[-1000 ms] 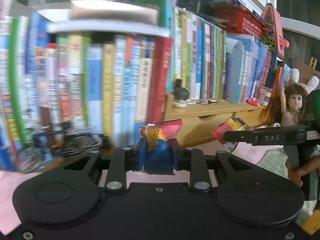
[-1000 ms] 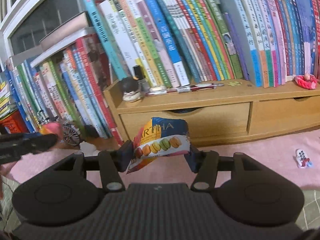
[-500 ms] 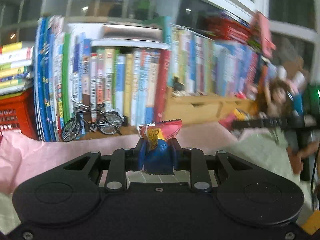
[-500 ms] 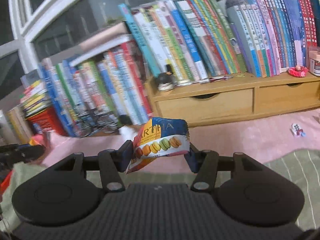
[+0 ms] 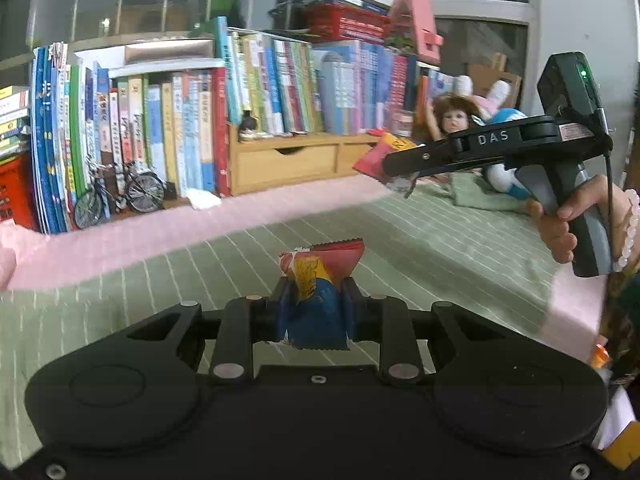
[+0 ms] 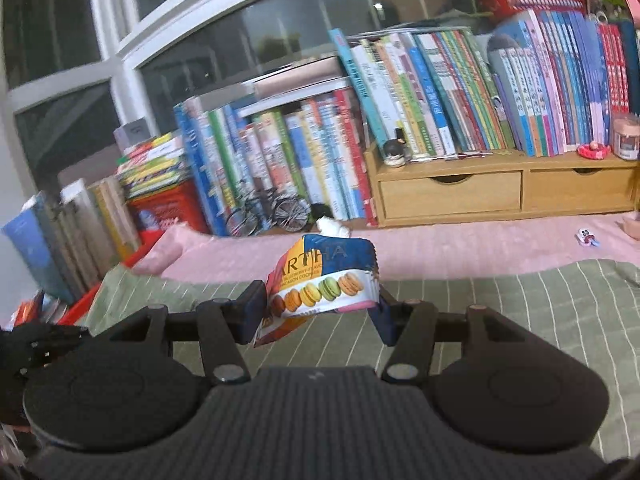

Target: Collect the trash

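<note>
The left gripper (image 5: 314, 312) is pinching a crumpled red, yellow and blue snack wrapper (image 5: 320, 276) between its pressed-together pads, and the wrapper is sticking up just ahead of the fingertips over the green striped blanket (image 5: 420, 248). To its right, the right gripper (image 6: 320, 312) is clamping a macaron cookie packet (image 6: 320, 280) across its width, jaws partly spread around it; in the left wrist view that same tool is showing side-on, gripped by a hand (image 5: 560, 224), with the packet's red end poking out past its tip.

Judging from this, both pickups are looking done and the carrying stage is under way; dropping the two pieces into a bin is still remaining. No bin is appearing in either view, so where they are heading cannot be told.

Ahead of the left tool, a white crumpled scrap (image 5: 204, 200) is lying on the pink sheet (image 5: 120, 240) near the model bicycle (image 5: 120, 196); it may be more trash, though it is too small to be sure. Far right of the right tool, a small printed item (image 6: 587, 237) is sitting on the pink sheet, equally hard to identify. The lower part of each view is being blocked by the tool bodies, and the packet's underside is hidden.
</note>
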`<state>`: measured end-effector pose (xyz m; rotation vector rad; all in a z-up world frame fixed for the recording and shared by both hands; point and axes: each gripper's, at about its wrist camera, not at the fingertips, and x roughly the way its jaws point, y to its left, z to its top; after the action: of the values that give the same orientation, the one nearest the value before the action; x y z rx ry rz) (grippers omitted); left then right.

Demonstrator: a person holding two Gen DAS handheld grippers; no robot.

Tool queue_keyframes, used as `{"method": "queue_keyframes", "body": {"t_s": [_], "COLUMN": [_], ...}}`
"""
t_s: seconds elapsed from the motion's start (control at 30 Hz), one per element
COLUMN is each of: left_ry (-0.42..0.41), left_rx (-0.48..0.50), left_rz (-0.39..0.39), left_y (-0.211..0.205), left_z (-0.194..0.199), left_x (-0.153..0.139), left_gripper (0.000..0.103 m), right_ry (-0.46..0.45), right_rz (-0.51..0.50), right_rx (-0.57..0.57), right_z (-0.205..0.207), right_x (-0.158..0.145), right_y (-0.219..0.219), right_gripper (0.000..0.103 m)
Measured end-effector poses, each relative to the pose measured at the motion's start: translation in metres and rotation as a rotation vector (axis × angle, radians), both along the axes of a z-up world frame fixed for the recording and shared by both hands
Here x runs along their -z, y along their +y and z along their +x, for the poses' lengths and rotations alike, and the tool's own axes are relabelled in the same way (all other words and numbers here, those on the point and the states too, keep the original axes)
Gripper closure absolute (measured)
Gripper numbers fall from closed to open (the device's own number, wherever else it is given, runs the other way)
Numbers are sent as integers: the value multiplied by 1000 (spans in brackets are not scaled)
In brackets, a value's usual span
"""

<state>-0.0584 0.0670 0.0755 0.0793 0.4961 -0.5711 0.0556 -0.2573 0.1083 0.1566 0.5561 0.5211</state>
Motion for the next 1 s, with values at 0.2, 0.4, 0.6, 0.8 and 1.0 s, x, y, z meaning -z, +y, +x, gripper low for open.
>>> {"method": "queue_keyframes", "body": {"t_s": [0.2,0.4,0.6,0.8,1.0], "left_ry": [-15,-49,-47,-36,23], "left_rx": [35,68,31,38,82], "left_rz": [3,-14,-116,-133,-93], "left_y": [-2,-5,10,23,20], "left_z": [-50,-97,-132,-171,-202], "left_x": [-3,-12,-16,-14,3], "left_gripper": [78,78,78,78,78], "right_ry": [-3,7,-6,8,17], "right_rz": [-7,41,49,68,92], "right_rx": [-53,-118,-123,-112,-106], "right_z": [-47,-89,-130,-168,-204], "right_x": [4,10,15,26,36], "right_y": [3,8,5,-13,-31], "right_gripper": [43,43,39,41,40]}}
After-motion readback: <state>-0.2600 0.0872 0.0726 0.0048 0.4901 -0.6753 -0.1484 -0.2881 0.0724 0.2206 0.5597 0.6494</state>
